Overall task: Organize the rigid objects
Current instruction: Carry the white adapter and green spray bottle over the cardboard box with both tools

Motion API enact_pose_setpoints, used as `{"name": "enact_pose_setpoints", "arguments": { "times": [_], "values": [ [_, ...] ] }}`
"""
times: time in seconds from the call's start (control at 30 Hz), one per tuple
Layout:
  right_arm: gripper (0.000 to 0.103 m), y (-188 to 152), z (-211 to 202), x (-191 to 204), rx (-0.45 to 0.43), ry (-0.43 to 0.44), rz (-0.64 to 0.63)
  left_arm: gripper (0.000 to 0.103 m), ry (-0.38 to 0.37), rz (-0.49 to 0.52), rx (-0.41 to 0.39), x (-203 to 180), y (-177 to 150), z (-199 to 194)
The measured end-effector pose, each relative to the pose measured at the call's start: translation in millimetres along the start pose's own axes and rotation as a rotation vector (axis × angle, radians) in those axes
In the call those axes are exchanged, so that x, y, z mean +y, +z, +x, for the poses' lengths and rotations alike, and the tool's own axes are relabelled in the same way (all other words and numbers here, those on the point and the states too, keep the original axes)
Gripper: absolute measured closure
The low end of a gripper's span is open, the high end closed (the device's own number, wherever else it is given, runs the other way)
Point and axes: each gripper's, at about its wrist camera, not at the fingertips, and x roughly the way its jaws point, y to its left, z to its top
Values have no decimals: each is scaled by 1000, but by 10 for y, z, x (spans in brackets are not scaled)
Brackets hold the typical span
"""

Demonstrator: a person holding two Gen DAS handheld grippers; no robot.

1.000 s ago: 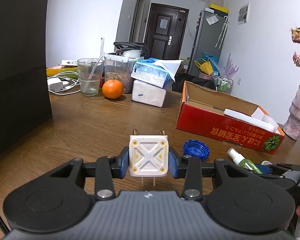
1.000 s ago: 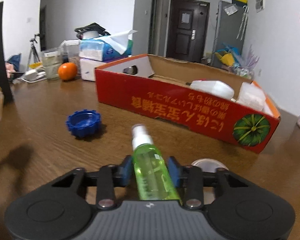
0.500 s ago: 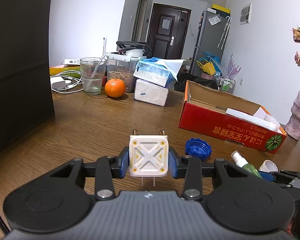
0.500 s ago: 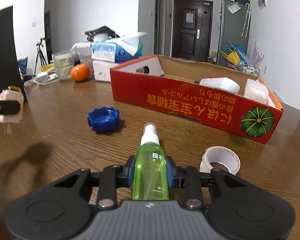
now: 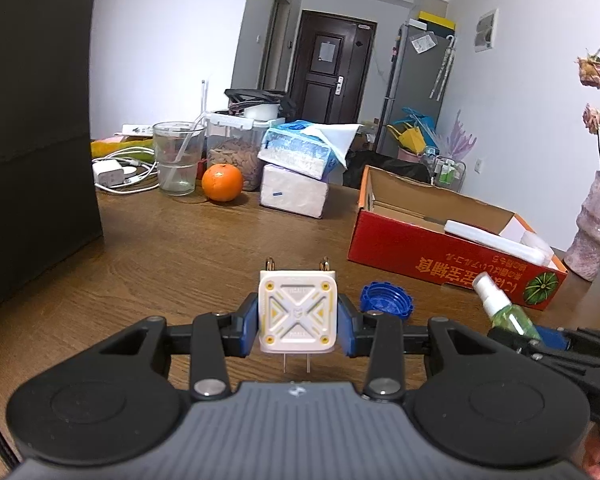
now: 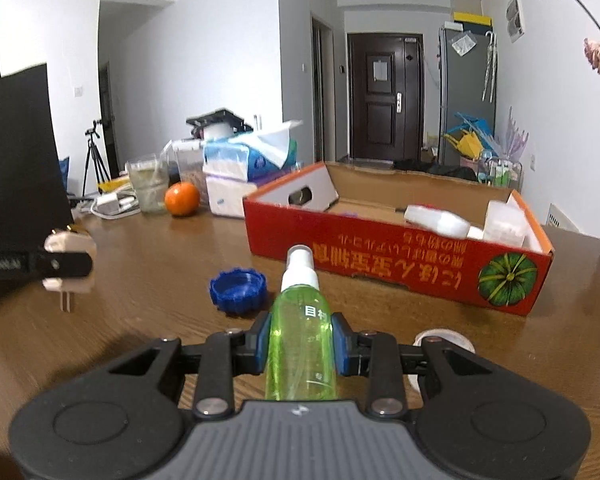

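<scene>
At the far left of the wooden tabletop (image 5: 172, 248) stands a tall black panel (image 5: 36, 128), with a white charger and its coiled cable (image 5: 116, 172), a drinking glass (image 5: 178, 158) and an orange (image 5: 222, 182) lined up along the back edge beside stacked tissue packs (image 5: 296, 176). Nearer the camera, the left hand-held gripper (image 5: 297, 320) pinches a white plug adapter (image 5: 297, 318) between its blue pads, prongs showing above and below, raised clear of the wood. Just right of it a blue bottle cap (image 6: 238, 290) lies flat on the tabletop. Further right, the right hand-held gripper (image 6: 300, 346) is clamped on a green spray bottle (image 6: 300, 344), whose white nozzle points ahead toward the red cardboard box (image 6: 388, 264). That box sits open with white items inside, well apart from the cap. A roll of white tape (image 6: 446, 340) lies partly hidden behind the right gripper's finger, and a pinkish vase (image 5: 598, 224) with dried flowers stands at the far right.
</scene>
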Motion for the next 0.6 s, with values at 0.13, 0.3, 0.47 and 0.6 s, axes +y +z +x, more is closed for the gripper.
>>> {"name": "enact_pose_setpoints", "arguments": {
  "times": [0.13,0.3,0.47,0.6],
  "values": [
    [73,57,-105,-49,-37,1,22,64,-16,16,-4,-98,49,-8],
    [73,137,-210,-134,-74,7,59,64,-23,37,-36,-257,193,-33],
    [73,221,-312,-260,-115,4,102,64,-47,49,-58,-461,349,-4],
    [73,296,-347,-393,-137,-4,138,64,-74,44,-74,-622,437,52]
  ]
}}
